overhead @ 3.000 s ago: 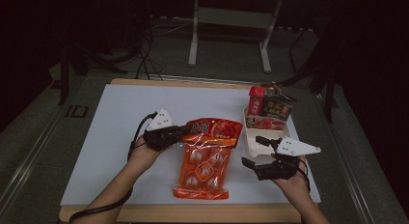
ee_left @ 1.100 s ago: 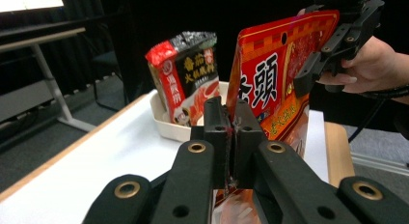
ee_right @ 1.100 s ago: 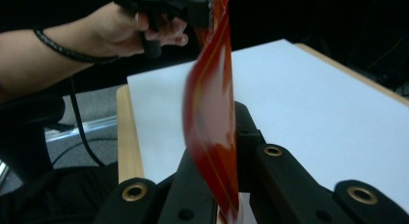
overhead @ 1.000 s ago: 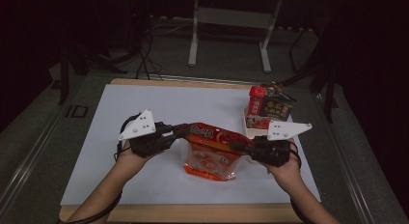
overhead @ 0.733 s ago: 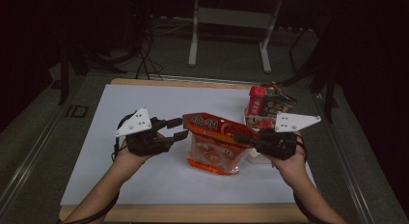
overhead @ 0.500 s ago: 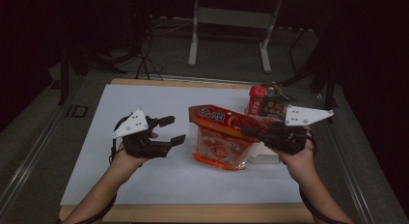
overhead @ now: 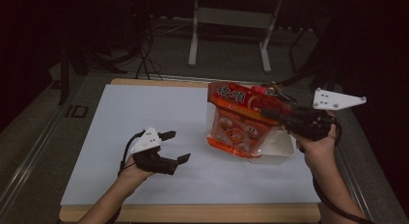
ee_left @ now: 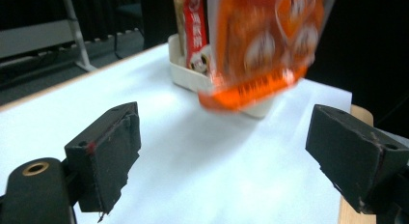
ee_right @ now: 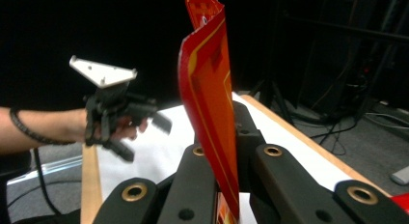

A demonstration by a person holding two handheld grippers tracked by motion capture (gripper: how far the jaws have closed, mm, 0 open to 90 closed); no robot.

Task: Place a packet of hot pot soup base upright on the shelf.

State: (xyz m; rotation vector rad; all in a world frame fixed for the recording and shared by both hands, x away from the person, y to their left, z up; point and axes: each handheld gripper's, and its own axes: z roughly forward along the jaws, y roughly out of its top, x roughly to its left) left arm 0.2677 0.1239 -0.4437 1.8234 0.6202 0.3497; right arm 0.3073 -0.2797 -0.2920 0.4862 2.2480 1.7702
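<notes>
Orange pouch (overhead: 241,125) hung in the air over the white tray (overhead: 279,149) at the right side of the table (overhead: 144,113), pinched at its upper edge by the right gripper (overhead: 270,113), whose jaws were clamped tight on it. Left gripper (overhead: 174,147) sat low over the white tabletop, well apart from the pouch, its jaws having just been opening and now standing wide with nothing between them. Red packets (ee_left: 195,28) stood in the tray behind the pouch.
</notes>
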